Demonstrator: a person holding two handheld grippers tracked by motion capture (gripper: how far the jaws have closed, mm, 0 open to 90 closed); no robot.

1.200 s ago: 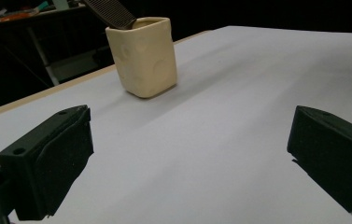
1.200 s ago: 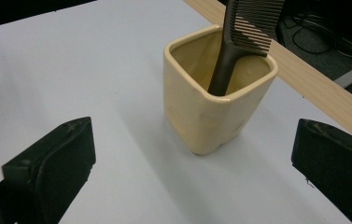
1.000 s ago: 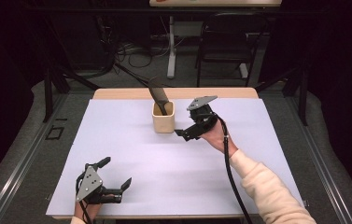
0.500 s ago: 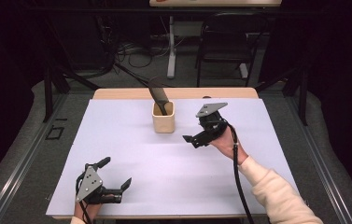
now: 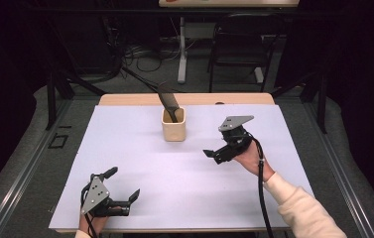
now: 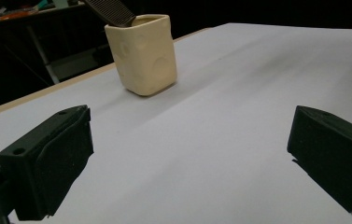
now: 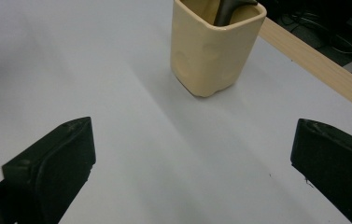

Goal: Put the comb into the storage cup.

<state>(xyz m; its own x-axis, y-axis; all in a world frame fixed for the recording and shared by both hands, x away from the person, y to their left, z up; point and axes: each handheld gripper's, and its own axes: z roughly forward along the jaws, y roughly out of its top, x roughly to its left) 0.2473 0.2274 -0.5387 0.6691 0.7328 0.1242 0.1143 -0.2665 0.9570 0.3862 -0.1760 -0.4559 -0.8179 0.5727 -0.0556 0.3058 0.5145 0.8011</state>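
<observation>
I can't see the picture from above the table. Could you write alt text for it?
A cream cup with a dark comb leaning out of it stands near the far edge of a white table. The right tongs, open and empty, hang to the cup's right; the left tongs, also open, sit at the near edge.

A wooden counter (image 5: 125, 99) carries a pale lavender sheet (image 5: 174, 173) over nearly all its top. On the sheet, near the far edge, a cream cup (image 5: 173, 125) stands upright.
</observation>
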